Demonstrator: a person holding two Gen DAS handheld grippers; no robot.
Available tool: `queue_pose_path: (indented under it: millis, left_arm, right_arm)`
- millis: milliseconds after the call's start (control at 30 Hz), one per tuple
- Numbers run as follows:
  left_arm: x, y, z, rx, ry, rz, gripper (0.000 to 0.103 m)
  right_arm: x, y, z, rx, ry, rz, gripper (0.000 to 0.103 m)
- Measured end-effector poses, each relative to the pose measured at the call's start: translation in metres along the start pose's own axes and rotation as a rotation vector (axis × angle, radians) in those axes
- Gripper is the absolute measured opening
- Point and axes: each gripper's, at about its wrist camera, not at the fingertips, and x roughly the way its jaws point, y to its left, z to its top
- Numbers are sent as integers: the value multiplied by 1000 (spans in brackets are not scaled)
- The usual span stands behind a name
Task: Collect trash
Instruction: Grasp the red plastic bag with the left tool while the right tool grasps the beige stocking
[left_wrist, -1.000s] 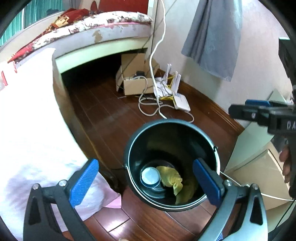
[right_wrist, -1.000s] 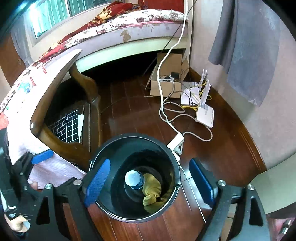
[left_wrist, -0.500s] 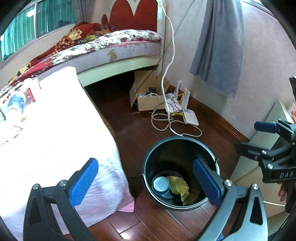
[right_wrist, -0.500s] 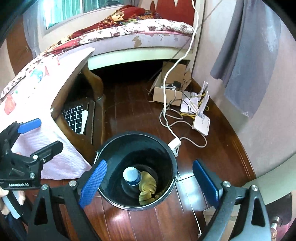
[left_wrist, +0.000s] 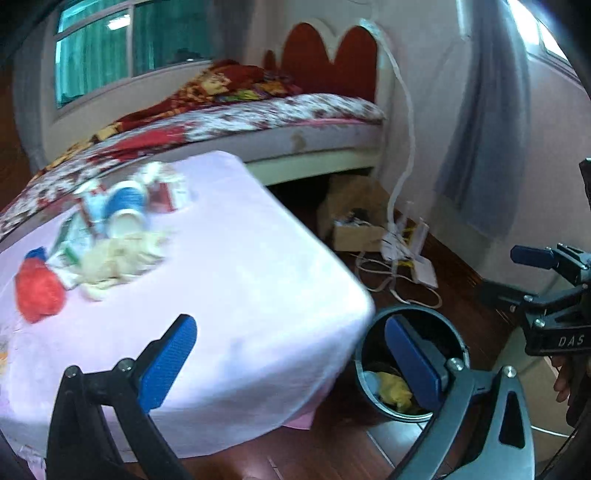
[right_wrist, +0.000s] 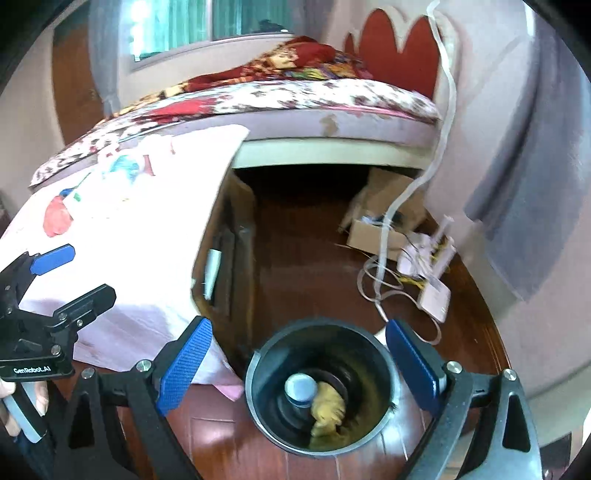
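The left wrist camera sits behind the left gripper (left_wrist: 291, 354) and looks forward and a bit down over the pink table cloth (left_wrist: 229, 280); the table top is near, and the bed (left_wrist: 258, 114) and window (left_wrist: 122, 51) are far behind it; the black bucket (left_wrist: 373, 373) shows low on the right, partly behind one blue finger (left_wrist: 410, 362); the right gripper (left_wrist: 517, 273) pokes in at the right edge. The right wrist camera sits behind the right gripper (right_wrist: 299, 365) and looks more steeply down; the bucket (right_wrist: 255, 376) is close, right between its fingers, and you see inside it; the left gripper (right_wrist: 70, 273) shows at the left edge. Both views share the bucket, the table cloth (right_wrist: 147, 236), the bed (right_wrist: 295, 99), the cardboard box (left_wrist: 354, 232) (right_wrist: 373, 236) and the white cable (left_wrist: 399, 177) (right_wrist: 421, 184) on the floor; both are blurry.
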Motion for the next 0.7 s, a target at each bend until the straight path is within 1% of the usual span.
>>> queue_pose_path:
  millis: [233,333,433,567,600,700]
  left_arm:
    - [-15,74,-1,-73,-29,106,102]
    - [-25,118,-2,-120,-49,164,102]
    - [-30,163,-2,-167,-48,228,102]
    - [-29,210,-5,-212,-50,310,102]
    - [-25,224,-6,-230,-42,323,102]
    - [-17,250,-11,-272,-31,342,102]
  right_arm:
    - [20,81,43,-90,-27,94,97]
    - [30,116,60,-119,-38,143,98]
    - [38,149,76,-151,-53,178,99]
    - [54,197,94,-185,-74,224,103]
    - [57,204,94,-191,-77,230,103]
    - [76,229,101,-205,-87,252,103]
